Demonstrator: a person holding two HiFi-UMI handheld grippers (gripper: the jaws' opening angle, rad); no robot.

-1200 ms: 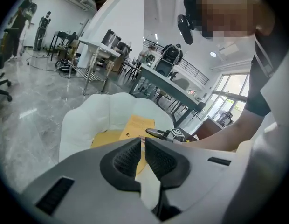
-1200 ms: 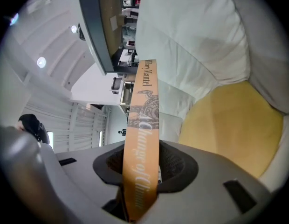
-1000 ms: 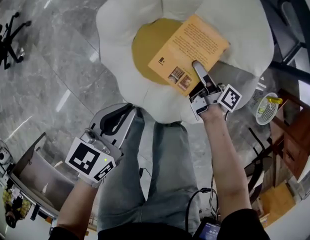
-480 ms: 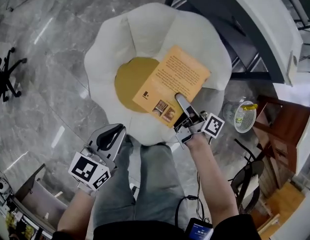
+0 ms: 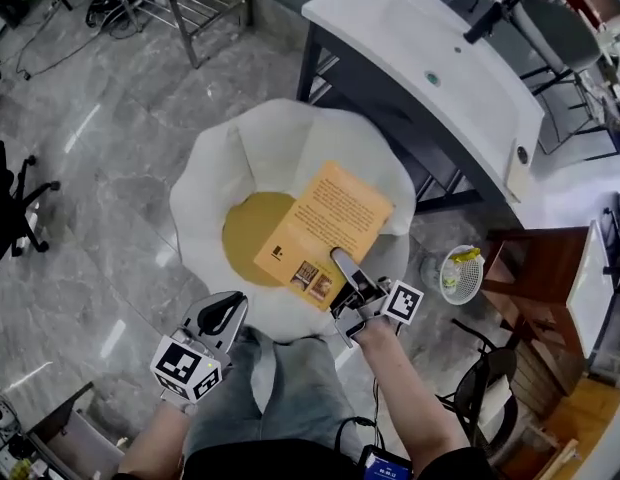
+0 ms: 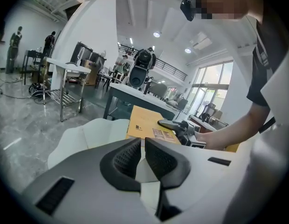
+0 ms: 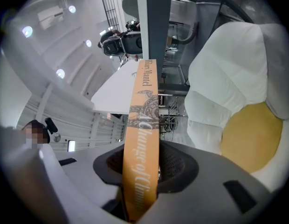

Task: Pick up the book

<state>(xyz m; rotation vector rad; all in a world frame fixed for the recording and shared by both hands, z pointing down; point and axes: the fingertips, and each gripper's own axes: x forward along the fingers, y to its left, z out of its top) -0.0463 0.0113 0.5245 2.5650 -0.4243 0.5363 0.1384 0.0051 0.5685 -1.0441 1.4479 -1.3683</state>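
Observation:
The orange book (image 5: 325, 230) is held up over the white flower-shaped cushion (image 5: 260, 158) with its yellow centre. My right gripper (image 5: 342, 265) is shut on the book's near edge, its upper jaw lying across the back cover. In the right gripper view the lettered spine (image 7: 143, 139) runs straight between the pads of the right gripper (image 7: 144, 164), with the cushion (image 7: 228, 92) to the right. My left gripper (image 5: 222, 318) hangs at the lower left, apart from the book, jaws together and holding nothing. The left gripper view shows its jaws (image 6: 141, 149), the book (image 6: 143, 122) and the right gripper (image 6: 171, 124) beyond.
A white desk (image 5: 430, 78) on dark legs stands just behind the cushion. A white mesh bin (image 5: 461, 273) and a wooden cabinet (image 5: 550, 278) are at the right. A black office chair (image 5: 15, 203) stands at the left and a metal rack (image 5: 190, 8) at the top, on grey marble floor.
Both grippers have risen, and the book has come up with the right gripper. The cushion and floor look smaller and farther; the desk behind has come into view.

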